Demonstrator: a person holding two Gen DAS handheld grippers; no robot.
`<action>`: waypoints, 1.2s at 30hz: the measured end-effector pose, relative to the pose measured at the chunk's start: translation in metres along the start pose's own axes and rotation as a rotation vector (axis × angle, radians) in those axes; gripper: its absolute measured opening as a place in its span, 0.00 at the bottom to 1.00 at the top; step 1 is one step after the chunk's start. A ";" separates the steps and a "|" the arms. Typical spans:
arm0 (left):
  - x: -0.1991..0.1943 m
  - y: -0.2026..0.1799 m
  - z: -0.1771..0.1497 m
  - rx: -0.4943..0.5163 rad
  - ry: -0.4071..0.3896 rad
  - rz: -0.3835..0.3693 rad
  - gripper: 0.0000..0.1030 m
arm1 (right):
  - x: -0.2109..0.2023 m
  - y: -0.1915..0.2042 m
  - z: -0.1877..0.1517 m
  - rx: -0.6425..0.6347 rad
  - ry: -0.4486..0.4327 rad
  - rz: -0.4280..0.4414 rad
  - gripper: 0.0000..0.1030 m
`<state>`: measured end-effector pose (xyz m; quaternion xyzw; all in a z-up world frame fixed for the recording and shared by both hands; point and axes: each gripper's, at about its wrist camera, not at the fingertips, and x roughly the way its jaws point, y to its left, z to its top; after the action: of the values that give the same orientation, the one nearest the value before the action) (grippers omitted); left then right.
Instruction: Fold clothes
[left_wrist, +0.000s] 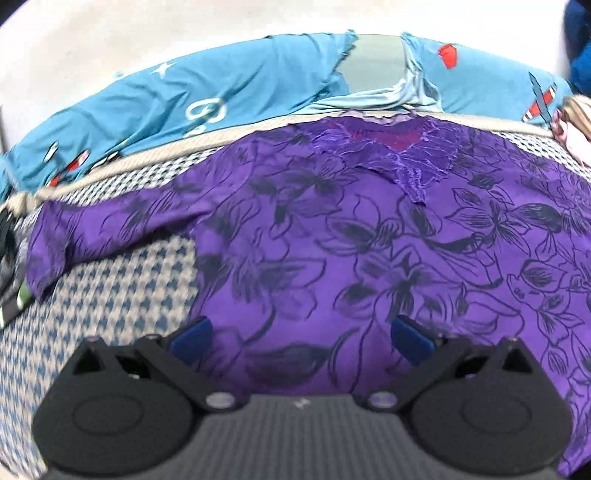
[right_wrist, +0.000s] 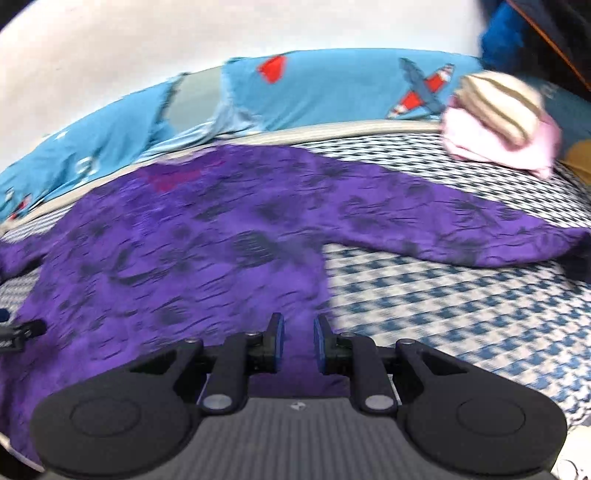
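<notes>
Purple garment spread flat, ready for the first fold.

The left tongs (left_wrist: 299, 334) are held wide apart over the purple floral-print long-sleeved top (left_wrist: 369, 240), laid on the blue-and-white checked bed cover (left_wrist: 110, 295); the right tongs (right_wrist: 298, 343) are narrowed, nothing gripped. A sleeve grasp is judged next.

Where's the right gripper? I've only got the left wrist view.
Observer: The right gripper is over the lower right edge of the purple floral-print garment, where it meets the blue-and-white checked cover.
Operator: And the right sleeve? It's cut off for me.
Observer: The right sleeve is stretched out to the right across the checked cover, not folded in yet.
</notes>
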<state>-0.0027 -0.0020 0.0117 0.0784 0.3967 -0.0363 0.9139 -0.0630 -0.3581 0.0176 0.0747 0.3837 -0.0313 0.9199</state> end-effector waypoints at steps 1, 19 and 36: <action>0.003 -0.001 0.003 0.013 -0.001 -0.002 1.00 | 0.002 -0.008 0.002 0.019 0.002 -0.019 0.17; 0.029 -0.008 0.019 0.017 0.020 -0.069 1.00 | 0.001 -0.176 0.013 0.721 -0.156 -0.181 0.37; 0.032 -0.018 0.013 0.038 0.039 -0.090 1.00 | 0.022 -0.245 0.011 1.079 -0.284 -0.224 0.40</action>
<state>0.0266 -0.0217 -0.0052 0.0782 0.4168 -0.0835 0.9018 -0.0679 -0.6019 -0.0179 0.4880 0.1913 -0.3299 0.7851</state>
